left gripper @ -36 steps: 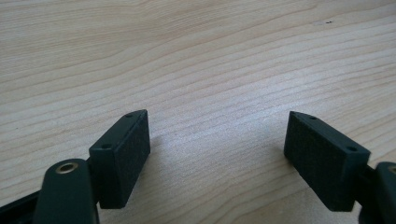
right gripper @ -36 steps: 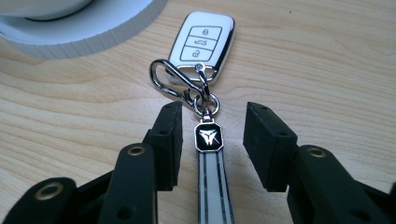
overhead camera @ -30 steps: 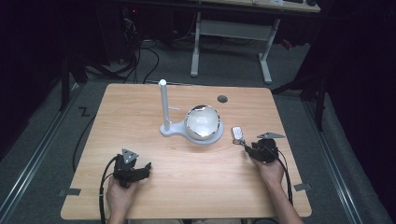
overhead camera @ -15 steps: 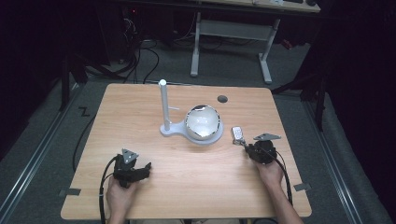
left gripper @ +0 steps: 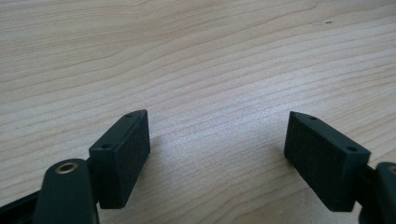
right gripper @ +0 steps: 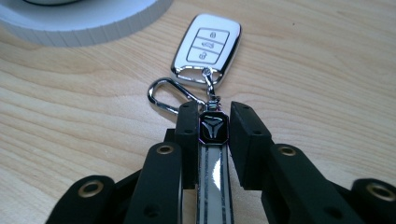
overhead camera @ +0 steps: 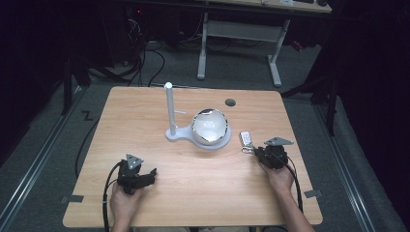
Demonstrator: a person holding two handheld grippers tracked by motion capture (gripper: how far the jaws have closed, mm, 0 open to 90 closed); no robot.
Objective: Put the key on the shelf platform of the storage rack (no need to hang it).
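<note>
A white and chrome car key fob (right gripper: pixel 208 46) lies flat on the wooden table (overhead camera: pixel 217 193), just right of the white stand's round base (right gripper: pixel 93 18). A chrome clip (right gripper: pixel 170 95) and a short strap with a black emblem tag (right gripper: pixel 214 128) hang from the fob. My right gripper (right gripper: pixel 214 122) is shut on that strap, its jaws pressing on both sides of the tag. In the high view the fob (overhead camera: pixel 246 138) lies just ahead of the right gripper (overhead camera: pixel 256 151). My left gripper (left gripper: pixel 217 135) rests open on bare wood, seen at the front left (overhead camera: pixel 150 174).
A white stand with an upright post (overhead camera: pixel 169 108) and a shiny rounded bowl (overhead camera: pixel 210 126) on its base sits mid-table. A dark round hole (overhead camera: pixel 230 102) marks the far side of the tabletop. Cables trail from both grippers toward the front edge.
</note>
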